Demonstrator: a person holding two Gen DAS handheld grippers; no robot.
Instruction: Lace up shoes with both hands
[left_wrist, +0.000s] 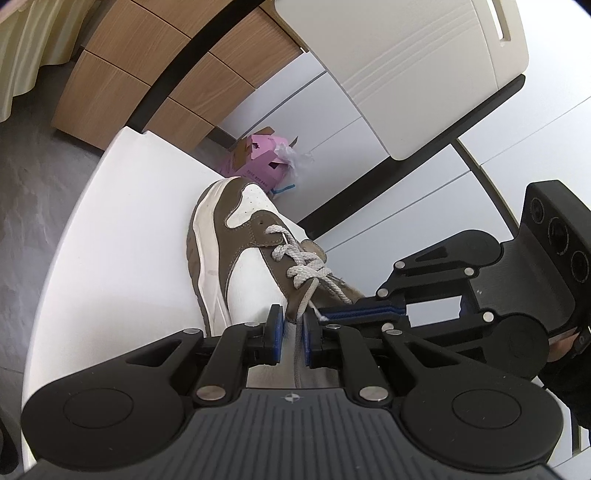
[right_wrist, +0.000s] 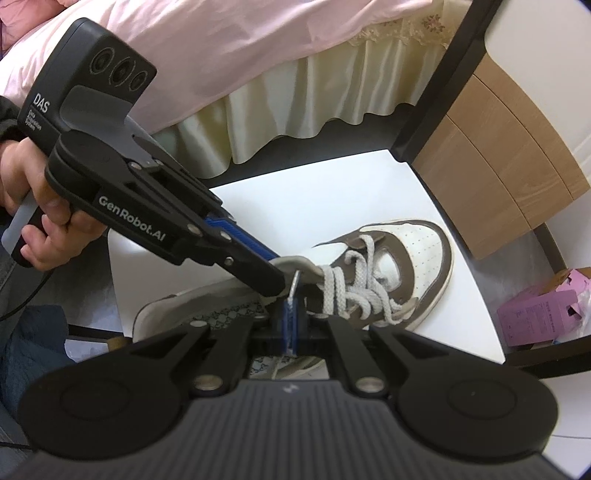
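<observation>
On the white table (right_wrist: 332, 192) the brown-and-white shoe (left_wrist: 236, 254) lies just beyond both tongs: the left gripper (left_wrist: 292, 332), slightly parted, straddles one lace (left_wrist: 297, 347), while the right gripper (right_wrist: 291, 325) pinches the lace tip (right_wrist: 293, 295).

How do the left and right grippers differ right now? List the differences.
The left gripper has its fingers slightly apart, with a strand of the lace running between them. The right gripper has its fingers shut on the lace's tip. The left gripper comes in at a shallow slant, while the right gripper points steeply down. Both have blue pads and meet at the top eyelets of the shoe.
</observation>
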